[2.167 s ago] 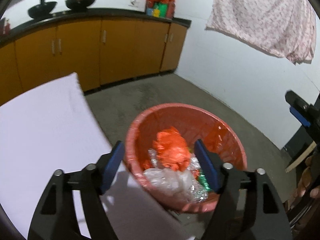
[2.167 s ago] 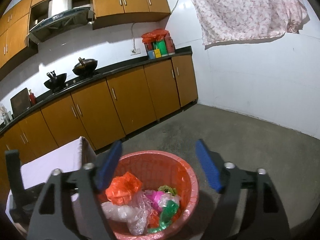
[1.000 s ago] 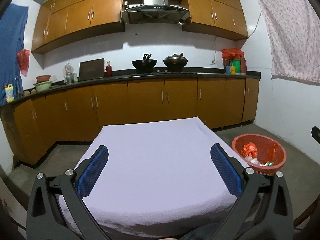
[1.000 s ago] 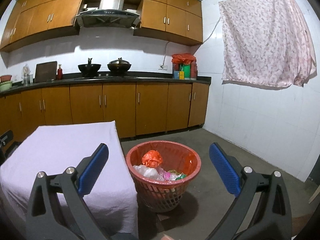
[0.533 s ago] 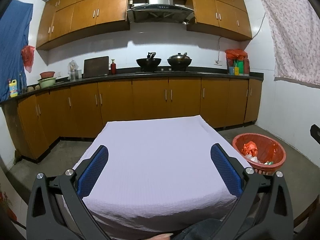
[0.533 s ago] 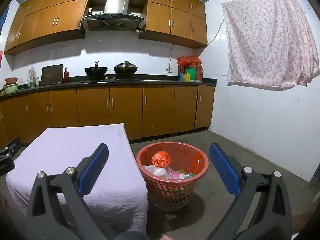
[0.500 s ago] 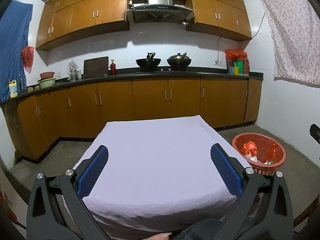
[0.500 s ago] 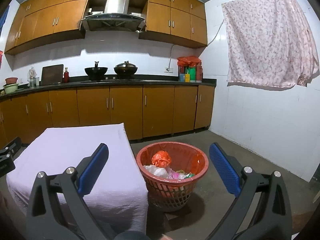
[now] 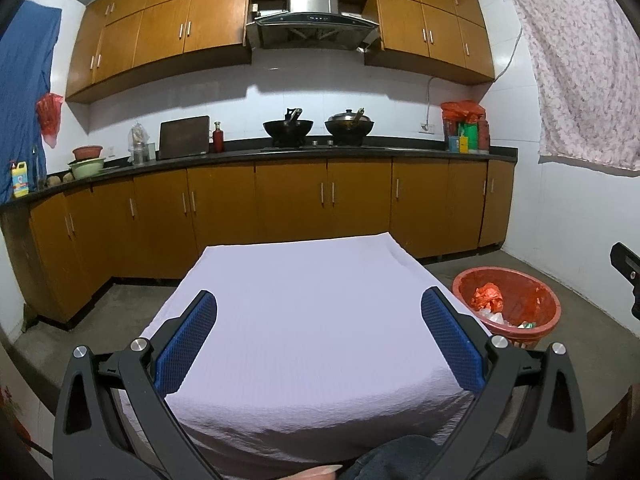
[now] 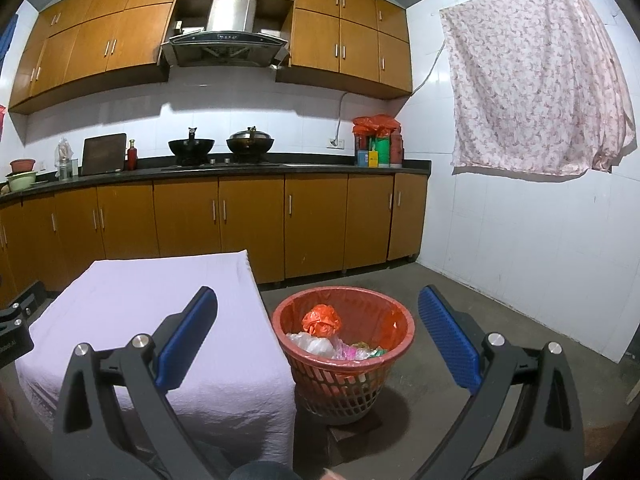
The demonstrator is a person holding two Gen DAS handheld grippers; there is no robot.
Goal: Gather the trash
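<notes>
Both grippers were held level, side by side and pointing forward across the room, well back from everything. The left gripper (image 9: 319, 330) faced the desk (image 9: 304, 320), which was covered with a pale lilac cloth, and its blue fingers (image 9: 186, 342) stood wide apart with nothing between them. The right gripper (image 10: 318, 332) looked more to the right, at the red basket (image 10: 394, 348) on the floor, and its fingers (image 10: 448, 344) were also spread wide and held nothing.

The trash (image 10: 321, 320) lay inside the red basket: a crumpled orange bag on top, with clear plastic and some green and pink wrappers beside it. The basket stood just beside the right edge of the desk, on the concrete floor. In the left wrist view the same basket (image 9: 538, 320) showed at the right of the desk.

No loose piece of trash could be seen on the cloth, so the task looked finished, or almost so. To do this step well, I think the person should check the whole cloth and the floor around the basket before stopping. The near edge of the desk was partly hidden by the gripper frames, so a small scrap there could be missed.
</notes>
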